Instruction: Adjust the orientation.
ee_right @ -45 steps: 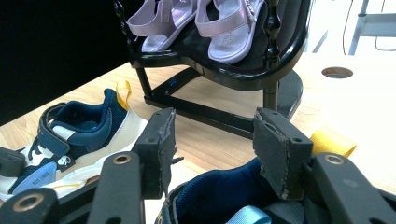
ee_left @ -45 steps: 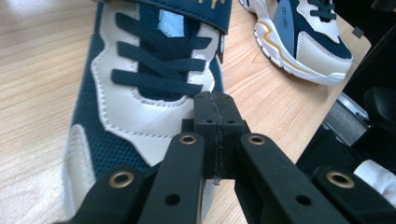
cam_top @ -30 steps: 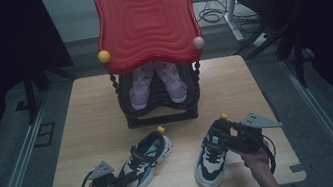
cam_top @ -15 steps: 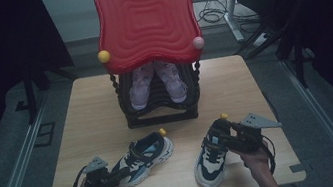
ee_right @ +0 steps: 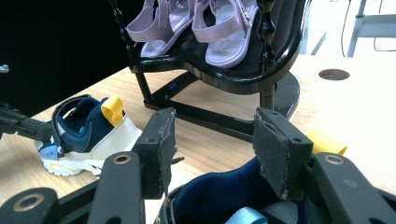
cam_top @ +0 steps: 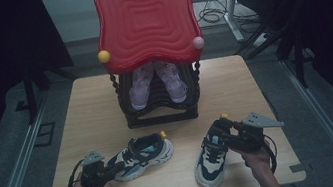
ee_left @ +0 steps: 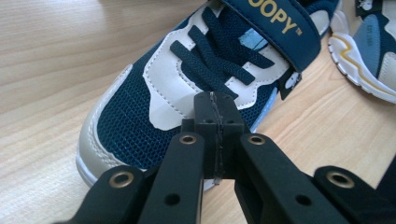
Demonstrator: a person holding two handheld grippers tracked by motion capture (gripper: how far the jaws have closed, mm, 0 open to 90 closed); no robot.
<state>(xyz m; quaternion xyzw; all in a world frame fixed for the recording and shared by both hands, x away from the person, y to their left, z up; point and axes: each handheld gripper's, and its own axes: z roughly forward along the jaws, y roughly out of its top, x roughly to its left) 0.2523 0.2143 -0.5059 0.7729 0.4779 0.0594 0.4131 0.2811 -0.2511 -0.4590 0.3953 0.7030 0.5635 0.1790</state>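
Two navy, white and grey sneakers lie at the front of the wooden table. The left sneaker points toward my left gripper, which is shut. In the left gripper view the closed tips rest over that sneaker's mesh toe, with nothing seen between them. My right gripper hovers at the heel of the right sneaker. In the right gripper view the jaws stand apart over the navy heel collar. A yellow pull loop shows behind the right pad.
A black shoe rack stands mid-table under a red wavy panel and holds pink sandals. The right gripper view shows the sandals, the left sneaker and a round hole in the tabletop.
My left gripper has shifted a little to the left and away from the front edge, still at the left sneaker's toe. The right gripper and right sneaker have not moved.
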